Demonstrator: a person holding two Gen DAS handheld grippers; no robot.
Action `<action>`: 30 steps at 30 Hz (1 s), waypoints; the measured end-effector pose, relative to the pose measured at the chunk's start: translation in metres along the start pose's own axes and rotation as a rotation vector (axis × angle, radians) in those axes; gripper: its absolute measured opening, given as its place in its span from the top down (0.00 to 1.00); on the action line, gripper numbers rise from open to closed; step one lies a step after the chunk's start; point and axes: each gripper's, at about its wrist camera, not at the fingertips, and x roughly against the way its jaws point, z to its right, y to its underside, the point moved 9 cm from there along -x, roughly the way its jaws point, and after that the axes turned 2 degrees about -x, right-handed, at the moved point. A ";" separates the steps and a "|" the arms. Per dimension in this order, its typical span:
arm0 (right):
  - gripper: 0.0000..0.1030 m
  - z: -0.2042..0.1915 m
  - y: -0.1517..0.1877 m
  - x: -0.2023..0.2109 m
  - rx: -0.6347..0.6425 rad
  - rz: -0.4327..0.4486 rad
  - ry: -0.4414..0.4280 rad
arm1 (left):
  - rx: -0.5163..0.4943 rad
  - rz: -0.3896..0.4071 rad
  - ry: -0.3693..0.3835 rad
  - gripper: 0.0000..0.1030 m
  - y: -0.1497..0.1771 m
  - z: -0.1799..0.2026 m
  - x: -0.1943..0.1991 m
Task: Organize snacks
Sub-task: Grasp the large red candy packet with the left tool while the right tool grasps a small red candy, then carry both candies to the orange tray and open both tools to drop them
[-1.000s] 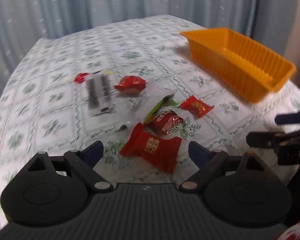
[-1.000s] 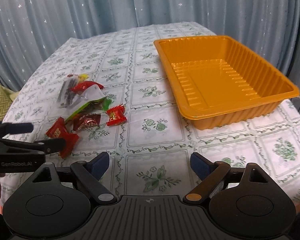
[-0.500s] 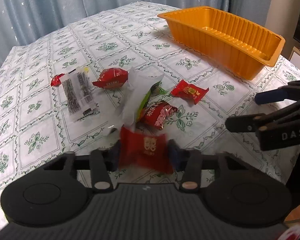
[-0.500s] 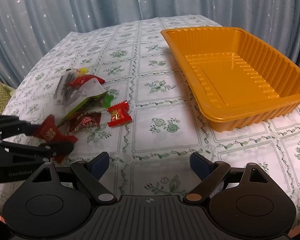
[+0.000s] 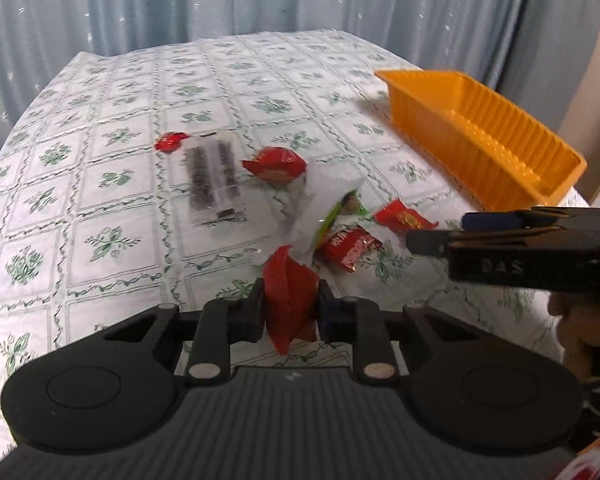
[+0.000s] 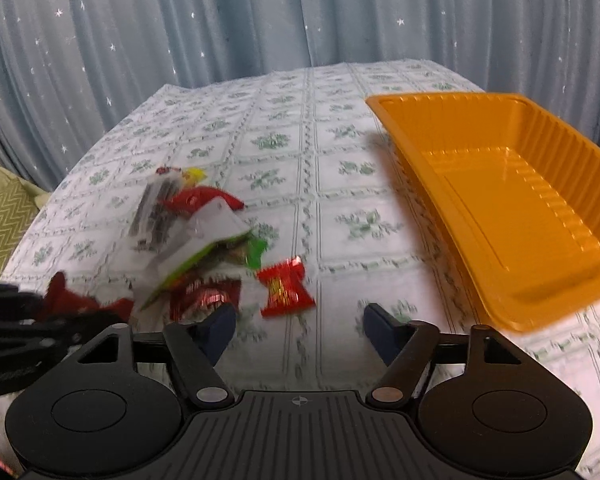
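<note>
The orange tray [image 6: 512, 216] sits empty on the right side of the table [image 5: 112, 208], its long axis running away from me. The snack pile [image 6: 204, 240] lies well apart to its left. My right gripper [image 6: 298, 326] hangs wide open and holds nothing, near a small red candy [image 6: 285, 289]. My left gripper [image 5: 288, 312] is clamped on 1 red packet [image 5: 290, 300], crumpled, standing on edge, long axis roughly upright. I judge this the first pick; next I carry it right and release over the tray.
</note>
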 end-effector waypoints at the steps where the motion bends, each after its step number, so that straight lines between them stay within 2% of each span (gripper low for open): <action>1: 0.44 -0.001 -0.003 -0.003 0.006 0.004 0.003 | 0.007 0.001 -0.001 0.79 0.001 -0.001 0.000; 7: 0.58 -0.006 -0.009 -0.023 0.045 -0.016 0.009 | 0.021 0.005 0.004 0.79 0.001 -0.001 -0.001; 9: 0.68 -0.006 -0.008 -0.027 0.053 -0.024 0.011 | 0.021 0.007 0.009 0.79 0.001 0.001 -0.001; 11: 0.71 -0.006 -0.007 -0.028 0.066 -0.018 0.018 | 0.020 0.009 0.011 0.79 0.001 0.003 -0.001; 19: 0.72 -0.006 -0.010 -0.011 0.066 0.008 0.016 | 0.027 0.023 0.005 0.79 -0.007 0.010 0.009; 24: 0.72 -0.005 -0.021 0.021 0.058 0.068 0.009 | 0.042 0.050 0.001 0.79 -0.017 0.019 0.023; 30: 0.72 0.016 -0.042 0.067 0.024 0.151 0.035 | 0.071 0.096 0.025 0.79 -0.041 0.044 0.036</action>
